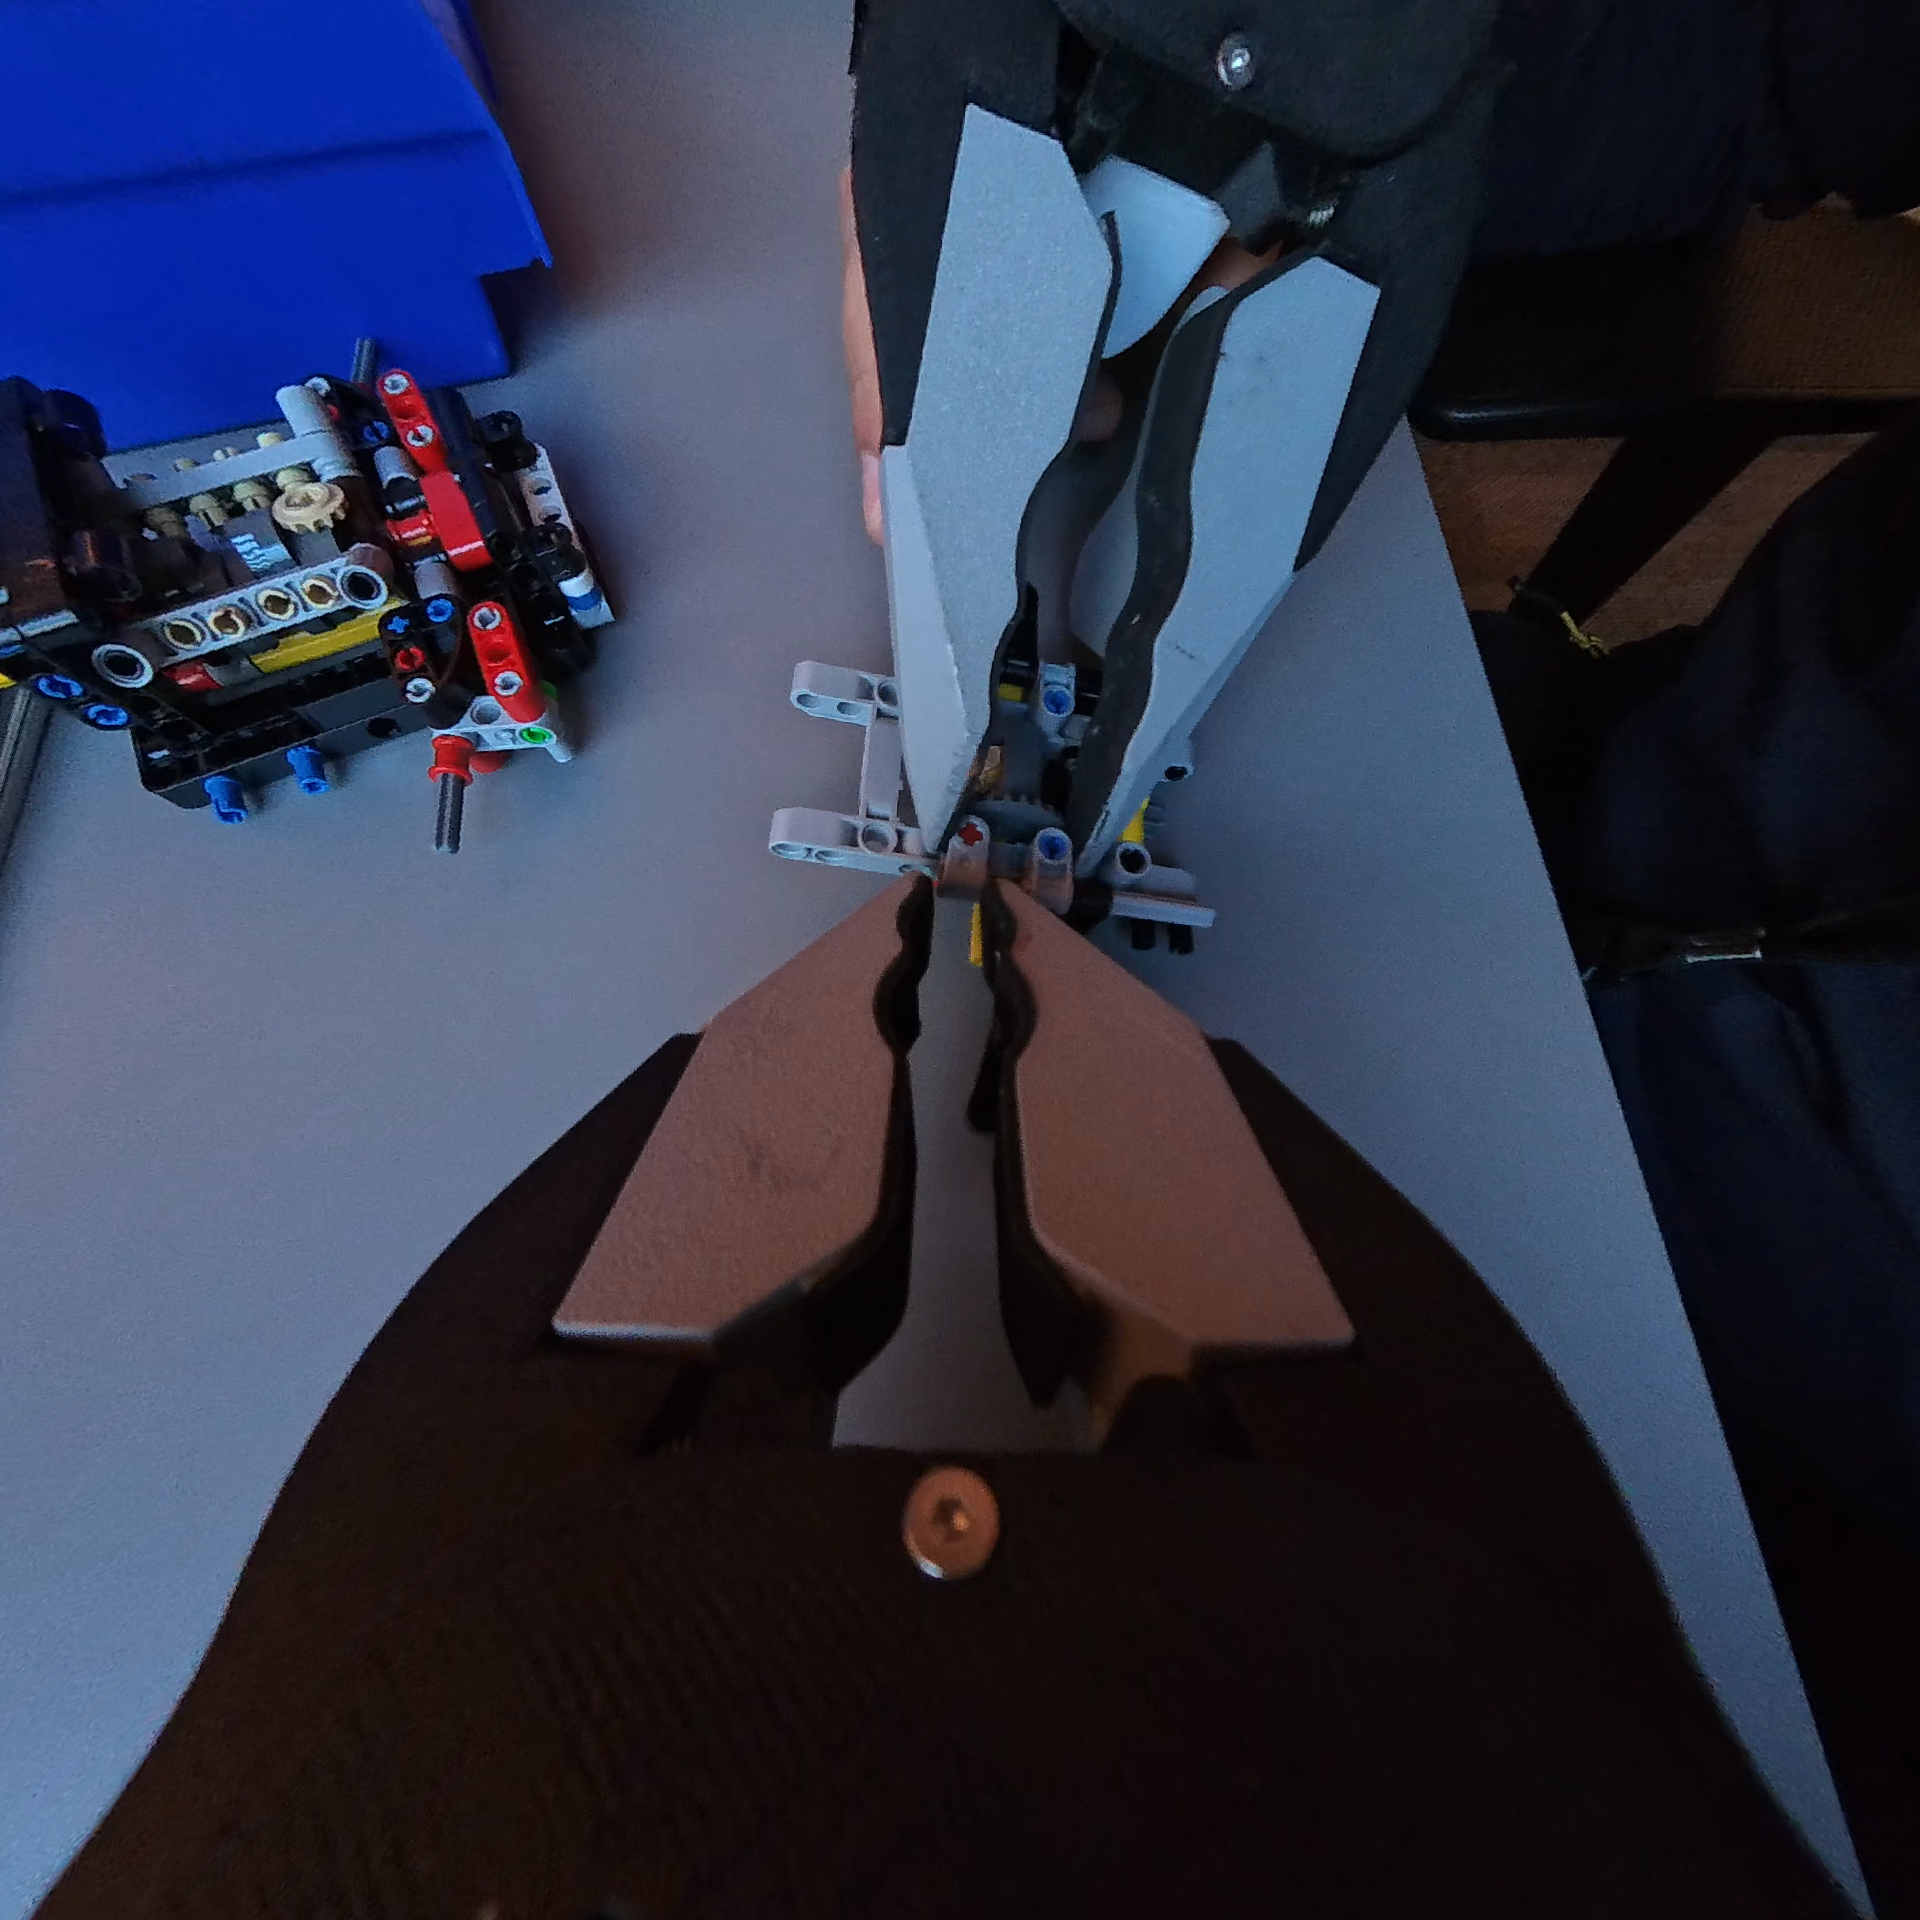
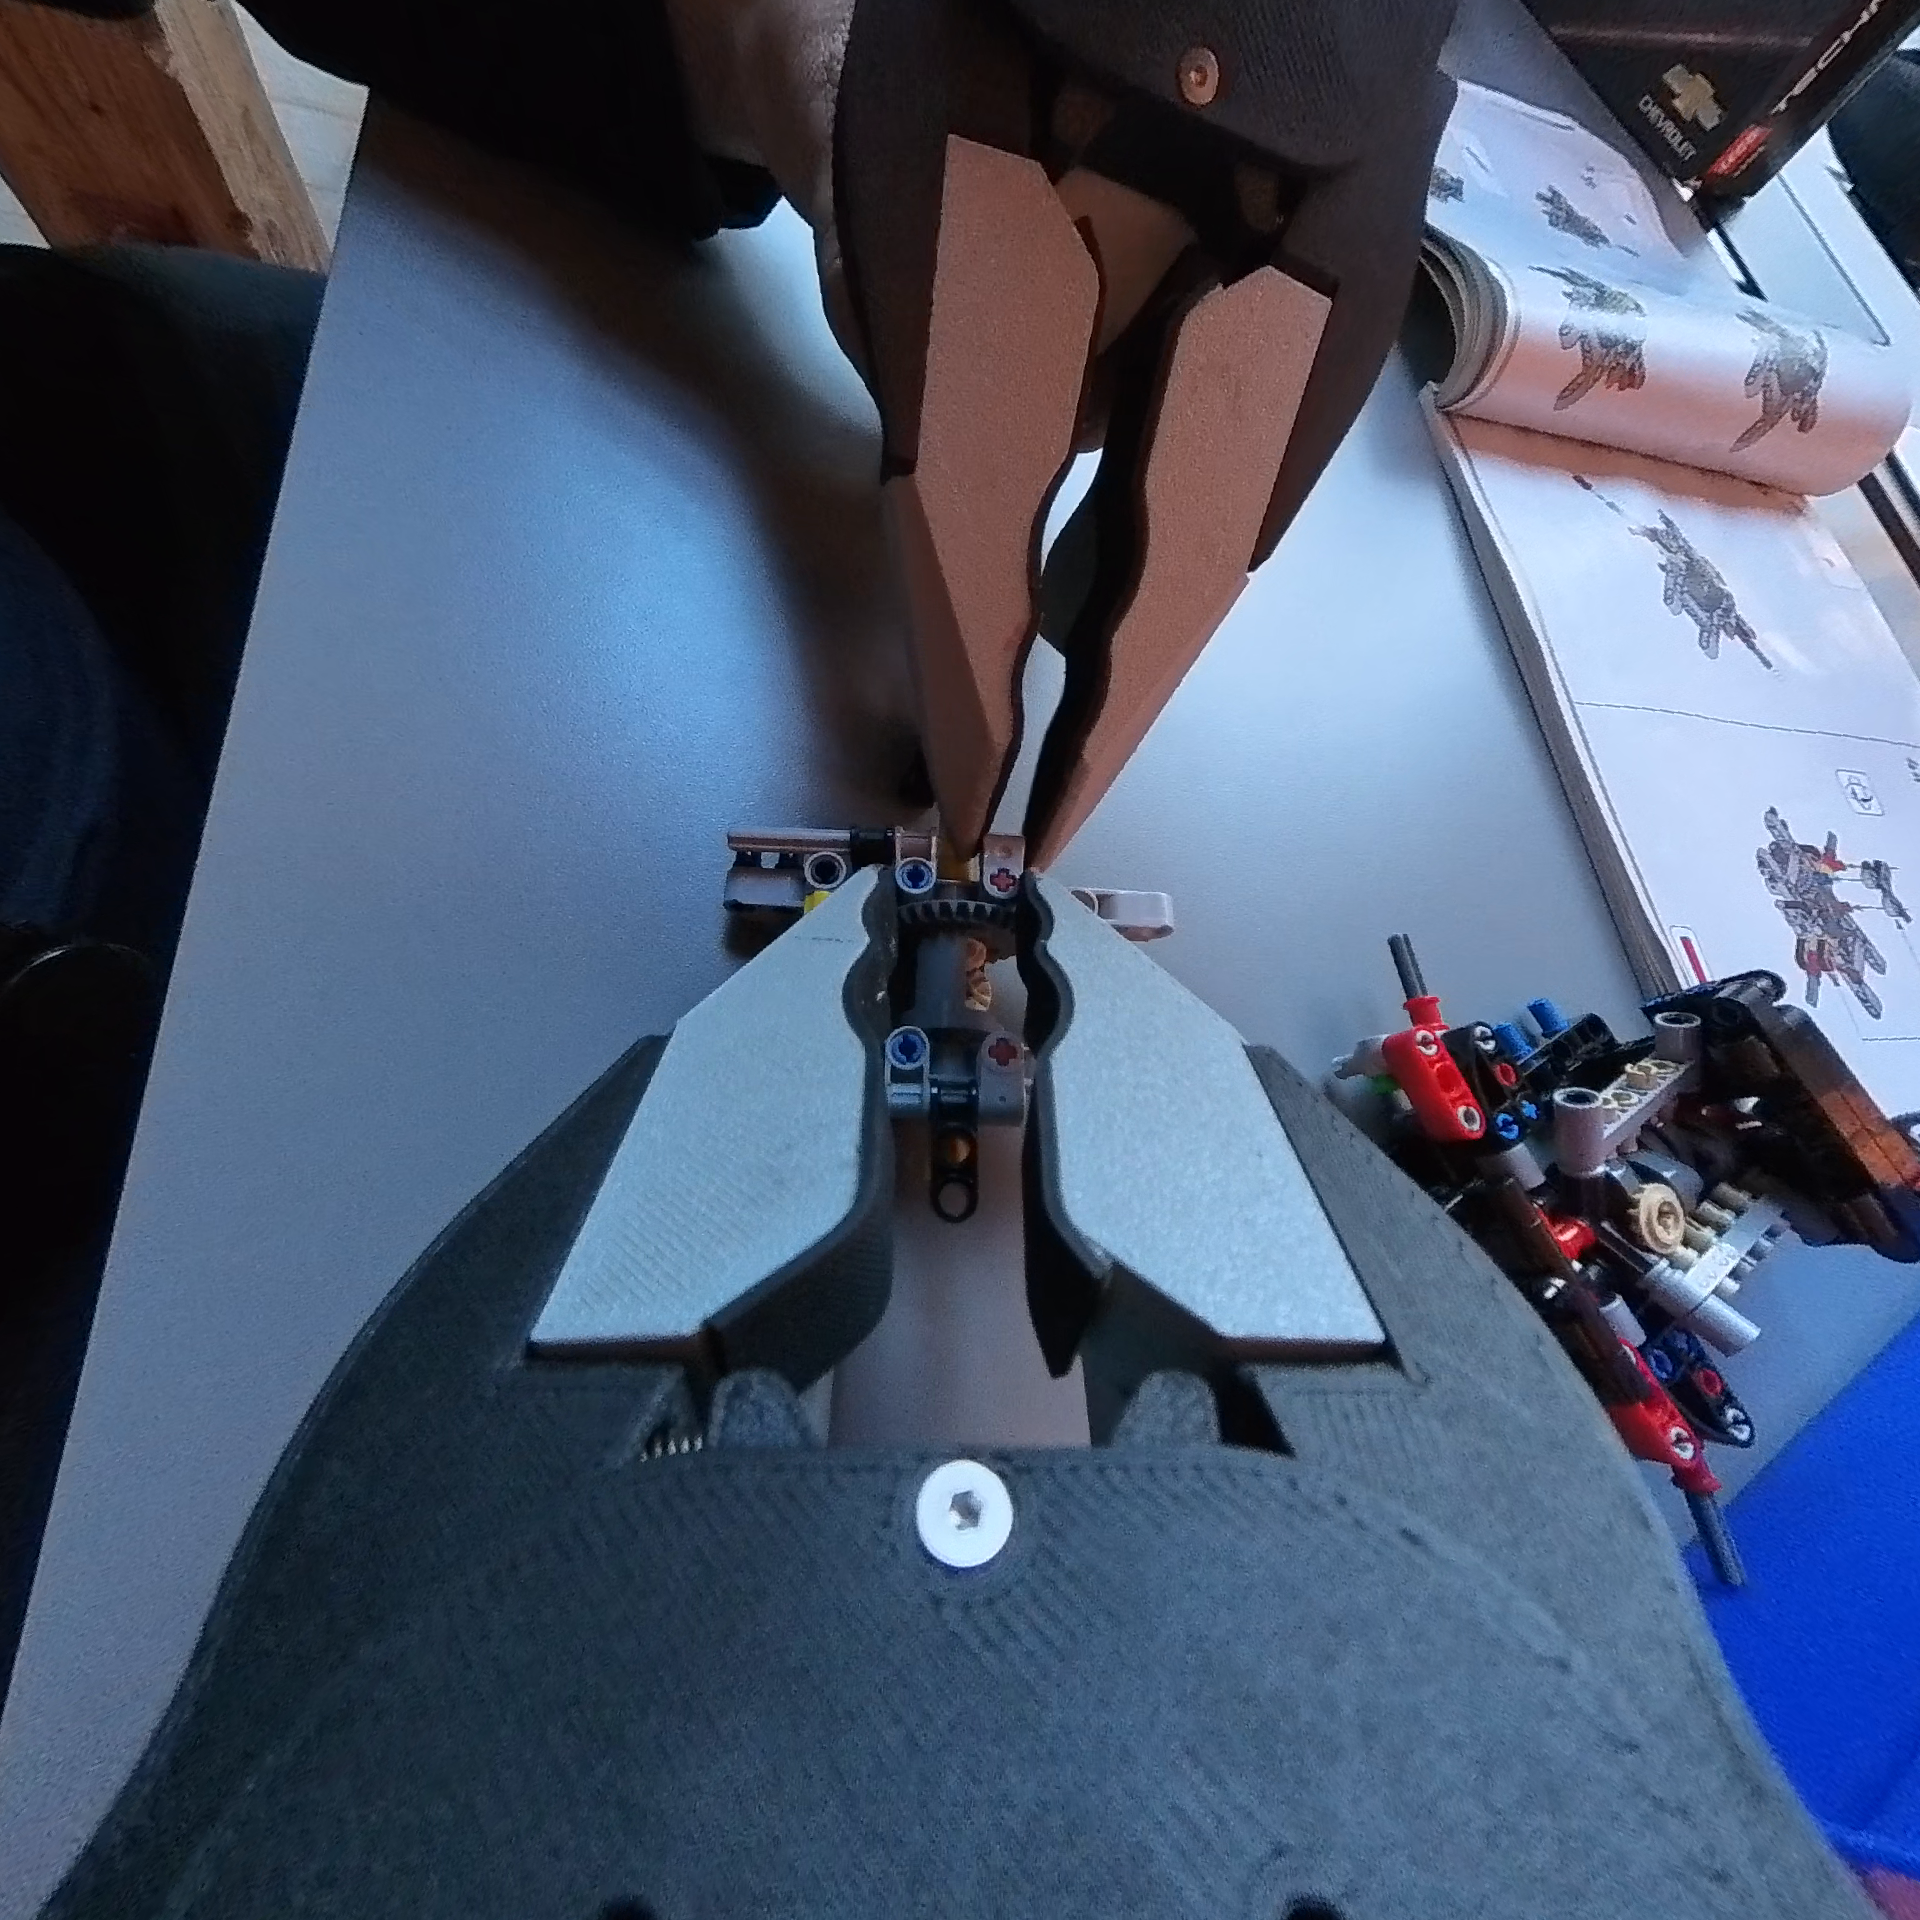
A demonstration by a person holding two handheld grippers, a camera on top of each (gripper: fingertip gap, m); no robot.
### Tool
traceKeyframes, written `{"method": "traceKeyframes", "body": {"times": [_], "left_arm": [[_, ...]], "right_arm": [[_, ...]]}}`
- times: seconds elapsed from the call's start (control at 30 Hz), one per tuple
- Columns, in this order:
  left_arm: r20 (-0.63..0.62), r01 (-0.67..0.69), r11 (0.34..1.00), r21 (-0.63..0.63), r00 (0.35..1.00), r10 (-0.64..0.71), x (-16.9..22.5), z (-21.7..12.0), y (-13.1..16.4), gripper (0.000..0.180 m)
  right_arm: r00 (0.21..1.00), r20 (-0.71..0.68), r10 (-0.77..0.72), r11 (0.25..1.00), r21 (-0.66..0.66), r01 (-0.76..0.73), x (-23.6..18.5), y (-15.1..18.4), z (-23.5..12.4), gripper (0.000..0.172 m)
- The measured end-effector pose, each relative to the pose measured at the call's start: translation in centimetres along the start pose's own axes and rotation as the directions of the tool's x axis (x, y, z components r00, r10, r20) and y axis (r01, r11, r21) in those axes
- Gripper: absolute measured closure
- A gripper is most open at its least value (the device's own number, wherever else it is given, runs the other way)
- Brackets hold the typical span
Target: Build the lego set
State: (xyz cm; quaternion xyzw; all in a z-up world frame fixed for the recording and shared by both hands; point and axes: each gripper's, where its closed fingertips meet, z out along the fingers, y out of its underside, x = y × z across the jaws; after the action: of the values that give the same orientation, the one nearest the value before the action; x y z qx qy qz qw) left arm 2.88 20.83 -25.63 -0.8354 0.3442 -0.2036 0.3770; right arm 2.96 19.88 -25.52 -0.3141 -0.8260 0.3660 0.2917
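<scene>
- At the middle of the grey surface (image 1: 312, 1039), a small gear assembly (image 2: 951, 997) of grey beams, a dark gear and blue and red pins is sitting between both claws.
- Right claw (image 2: 951, 914), grey-fingered, is gripping the assembly by its two sides, pads pressing on the frame.
- Left claw (image 1: 961, 894), brown-fingered, is pinching a small grey connector (image 1: 966, 857) with a red pin at the assembly's near end, jaws nearly closed.
- Light, rigid plastic, probably; press-fit joints could pop apart, so the solid frame looks the safest hold.
- Larger brick model (image 1: 312, 592), blue bin (image 1: 239, 208) and open instruction booklet (image 2: 1683, 582) are lying aside.
</scene>
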Motion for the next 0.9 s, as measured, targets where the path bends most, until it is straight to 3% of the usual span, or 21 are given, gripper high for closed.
{"method": "traceKeyframes", "body": {"times": [0.3,0.47,0.6,0.9], "left_arm": [[0.005,0.01,1.0,0.003,1.0,-0.01,-0.1,0.0,0.0,0.174],[0.004,-0.019,1.0,-0.014,1.0,0.02,-0.5,-0.9,0.6,0.161],[-0.096,0.024,0.999,0.025,0.995,-0.021,0.1,-2.9,0.9,0.158],[-0.096,-0.033,0.993,-0.109,0.995,0.022,0.6,-2.0,3.8,0.167]], "right_arm": [[1.0,0.0,-0.001,1.0,0.0,0.001,0.0,0.0,-0.1,0.151],[1.0,0.012,-0.005,1.0,0.005,0.005,-0.2,-0.1,-0.1,0.151],[1.0,0.014,-0.001,1.0,0.006,0.001,-0.2,-0.1,-0.1,0.151],[1.0,0.028,0.011,1.0,0.007,-0.012,-0.2,-0.1,-0.1,0.151]]}}
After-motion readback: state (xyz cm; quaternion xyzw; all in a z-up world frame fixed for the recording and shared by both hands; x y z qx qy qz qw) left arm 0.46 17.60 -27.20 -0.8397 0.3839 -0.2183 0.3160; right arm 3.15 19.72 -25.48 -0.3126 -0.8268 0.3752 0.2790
